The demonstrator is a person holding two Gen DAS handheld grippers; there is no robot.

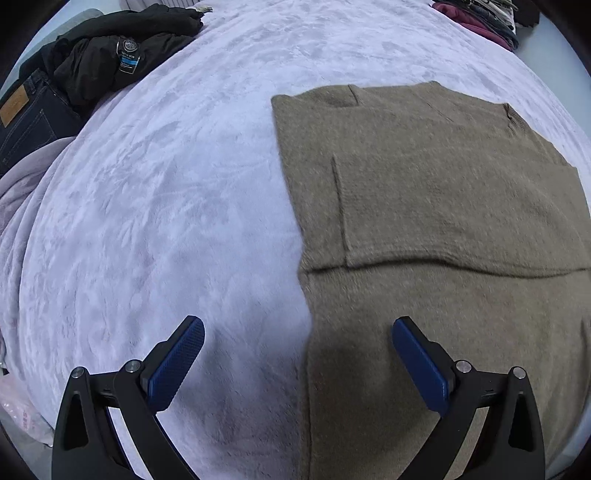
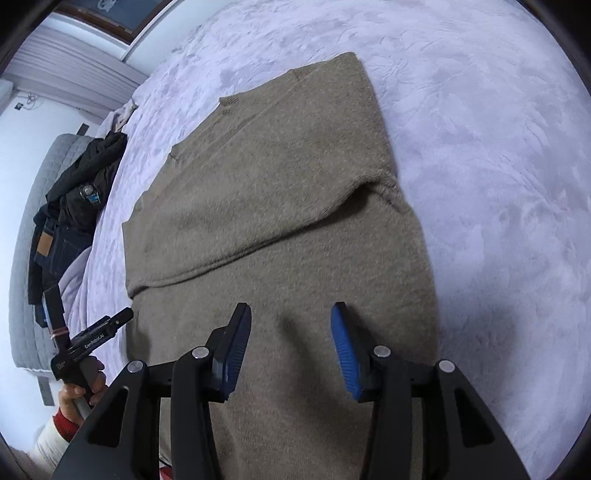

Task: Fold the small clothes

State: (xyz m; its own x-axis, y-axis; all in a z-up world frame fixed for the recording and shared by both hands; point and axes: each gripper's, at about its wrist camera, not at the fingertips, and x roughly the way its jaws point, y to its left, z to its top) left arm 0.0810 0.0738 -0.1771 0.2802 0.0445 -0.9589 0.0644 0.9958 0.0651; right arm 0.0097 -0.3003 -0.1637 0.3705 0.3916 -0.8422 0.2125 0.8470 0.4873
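A brown knit sweater [image 1: 424, 206] lies flat on the lilac bed cover [image 1: 166, 221], with its sleeves folded across the body. My left gripper [image 1: 298, 328] is open and empty, hovering over the sweater's left edge near the hem, one finger over the cover and one over the knit. In the right wrist view the sweater [image 2: 280, 192] fills the middle. My right gripper [image 2: 291, 314] is open and empty above the lower part of the sweater. The left gripper [image 2: 92, 336] shows at the lower left of that view, held by a hand.
A black jacket [image 1: 118, 55] and dark jeans [image 1: 26, 118] lie at the bed's far left. A stack of folded clothes [image 1: 484, 18] sits at the far right. A grey quilted headboard [image 2: 33, 229] and a window stand beyond the bed.
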